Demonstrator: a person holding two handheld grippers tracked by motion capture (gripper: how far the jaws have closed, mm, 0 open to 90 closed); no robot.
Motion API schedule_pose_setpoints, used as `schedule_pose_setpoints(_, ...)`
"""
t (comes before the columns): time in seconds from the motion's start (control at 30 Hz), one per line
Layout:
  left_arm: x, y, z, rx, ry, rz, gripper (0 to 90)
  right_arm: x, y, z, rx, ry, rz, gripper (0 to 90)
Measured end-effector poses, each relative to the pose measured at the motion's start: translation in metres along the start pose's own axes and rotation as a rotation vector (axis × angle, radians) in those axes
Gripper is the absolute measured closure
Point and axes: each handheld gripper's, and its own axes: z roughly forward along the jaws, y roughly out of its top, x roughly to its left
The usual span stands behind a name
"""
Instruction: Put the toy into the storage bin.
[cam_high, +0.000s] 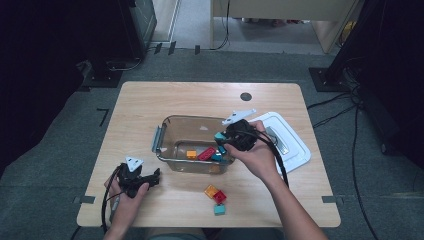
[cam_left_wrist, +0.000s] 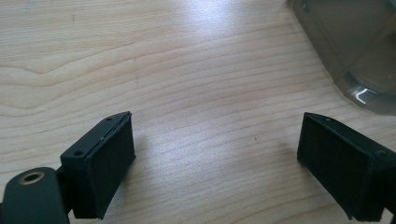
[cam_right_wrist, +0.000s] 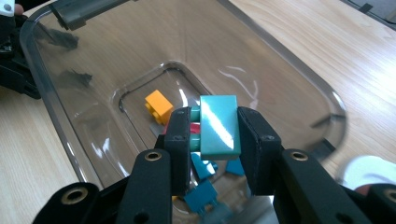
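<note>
Teal plastic building brick (cam_right_wrist: 218, 126): pinched in your right gripper (cam_right_wrist: 215, 140), hanging over the clear plastic tub (cam_right_wrist: 299, 79).
Direction: the tub floor lies straight below the brick, where orange (cam_right_wrist: 159, 106), red and teal bricks lie.
Long axis: runs along the jaws.
Nearer hand: your right.
Left gripper (cam_left_wrist: 215, 163): spread, nothing held, on the wooden table (cam_left_wrist: 187, 70) beside the tub.

White lid (cam_high: 295, 145) on table (cam_high: 150, 100), rt of bin; 3 loose blocks (cam_high: 216, 199) near front edge.

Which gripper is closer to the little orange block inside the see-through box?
Right. The right gripper hangs over the box beside the orange block, holding a teal block. The left gripper rests outside on the table.
</note>
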Motion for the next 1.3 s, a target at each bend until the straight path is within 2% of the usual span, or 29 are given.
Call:
schedule_pose_setpoints(0.3,0.000,0.000,0.000,0.000,0.000,0.000,10.8,0.009,0.007,0.026,0.049,0.027,-0.021,67.8)
schedule_pose_setpoints(0.47,0.000,0.000,0.000,0.000,0.000,0.000,10.8,0.008,0.008,0.032,0.075,0.037,-0.016,67.4)
schedule_pose_setpoints(0.63,0.000,0.000,0.000,0.000,0.000,0.000,10.8,0.008,0.007,0.032,0.086,0.060,-0.017,59.8)
schedule_pose_setpoints(0.8,0.000,0.000,0.000,0.000,0.000,0.000,10.8,0.007,0.006,0.026,0.061,0.058,-0.014,55.9)
schedule_pose_setpoints(1.0,0.000,0.000,0.000,0.000,0.000,0.000,10.8,0.002,0.003,0.010,0.025,0.035,0.001,53.7)
schedule_pose_setpoints(1.3,0.000,0.000,0.000,0.001,0.000,0.000,10.8,-0.015,-0.011,-0.016,-0.011,-0.010,0.040,54.2)
